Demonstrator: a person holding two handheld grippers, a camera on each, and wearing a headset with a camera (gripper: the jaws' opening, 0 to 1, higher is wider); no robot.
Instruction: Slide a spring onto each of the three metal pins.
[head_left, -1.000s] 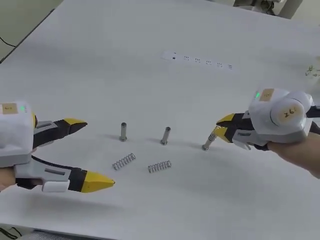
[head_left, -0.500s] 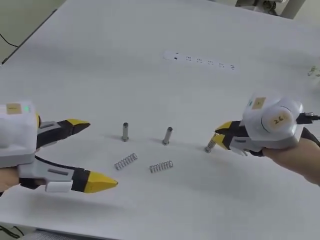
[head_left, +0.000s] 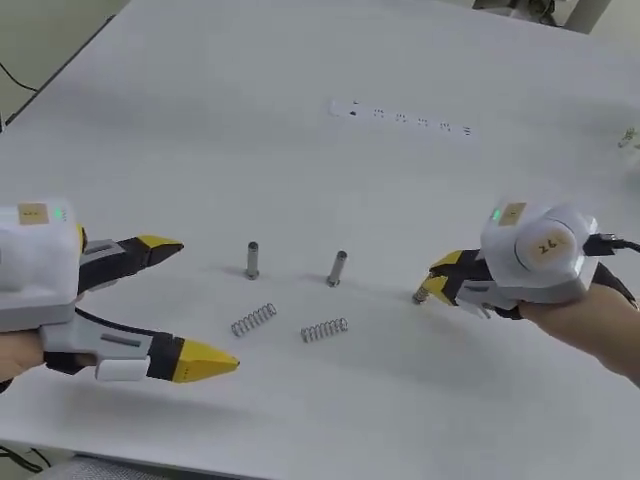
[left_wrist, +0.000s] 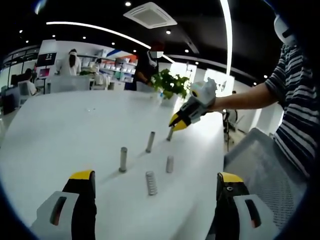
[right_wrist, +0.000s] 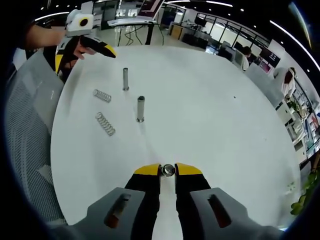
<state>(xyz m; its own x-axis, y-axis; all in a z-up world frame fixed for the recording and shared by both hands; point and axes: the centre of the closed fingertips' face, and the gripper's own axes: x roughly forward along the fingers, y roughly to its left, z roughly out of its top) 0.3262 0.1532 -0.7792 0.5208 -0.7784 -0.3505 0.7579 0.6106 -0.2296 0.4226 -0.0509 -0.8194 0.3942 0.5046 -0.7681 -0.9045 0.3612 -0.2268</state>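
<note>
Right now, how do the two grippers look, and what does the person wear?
The left gripper and the right gripper each have black jaws with yellow tips, a white housing, a green light and a small tan label. The right one bears a faint handwritten number and has a black cable behind. The sleeve is striped, dark and white.

light: bright, overhead | shadows: soft | focus: sharp | edges: fisheye-warped

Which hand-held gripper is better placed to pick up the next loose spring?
Left. The left hand-held gripper is open beside the two loose springs; the right hand-held gripper is closed around the rightmost pin, away from them.
</note>
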